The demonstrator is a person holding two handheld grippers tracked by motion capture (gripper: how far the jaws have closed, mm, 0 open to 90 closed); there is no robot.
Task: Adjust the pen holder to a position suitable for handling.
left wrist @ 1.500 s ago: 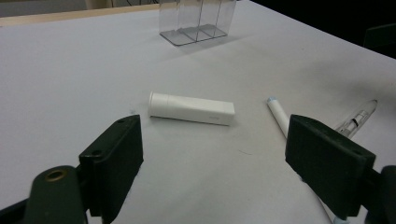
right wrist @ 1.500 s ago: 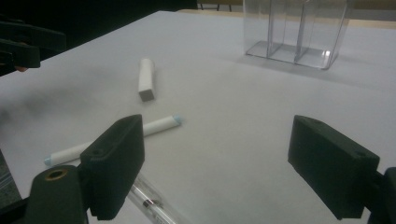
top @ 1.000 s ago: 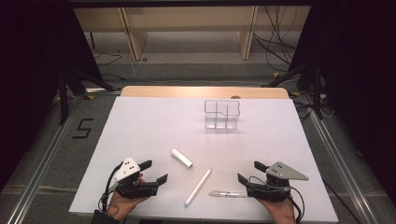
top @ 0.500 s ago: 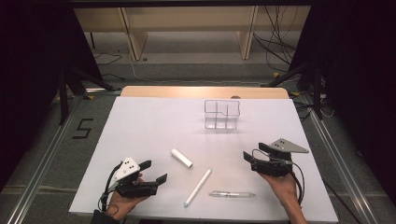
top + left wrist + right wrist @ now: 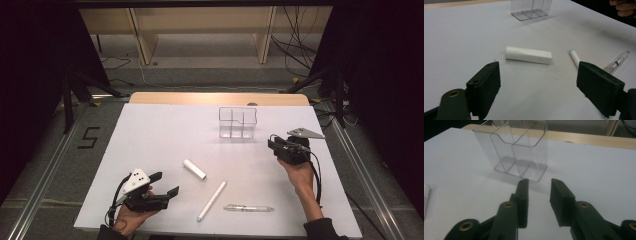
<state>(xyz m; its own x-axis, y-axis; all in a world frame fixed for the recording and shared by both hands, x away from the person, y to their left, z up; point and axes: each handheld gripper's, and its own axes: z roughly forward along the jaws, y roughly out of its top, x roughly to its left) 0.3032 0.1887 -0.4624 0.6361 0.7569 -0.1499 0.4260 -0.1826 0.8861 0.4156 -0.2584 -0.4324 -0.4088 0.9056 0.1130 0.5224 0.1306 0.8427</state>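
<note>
R hand-held gripper (image 5: 537, 195) just closing to a narrow gap, nothing between jaws, pointing at clear organiser (image 5: 515, 150). L hand-held gripper (image 5: 536, 82) spread wide, empty, near white tube (image 5: 528, 54) on worktop (image 5: 150, 135).

Clear divided holder (image 5: 237, 122) stands upright, empty.

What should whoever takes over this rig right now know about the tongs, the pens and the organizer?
Left tongs: wide open, empty, low over the table near the short white tube.
Right tongs: jaws have just been closing, nothing between them, aimed at the clear organizer.
Long white pen and clear pen lie on the white table.
Done: nothing in the organizer.
Left: probably load all three.
</note>
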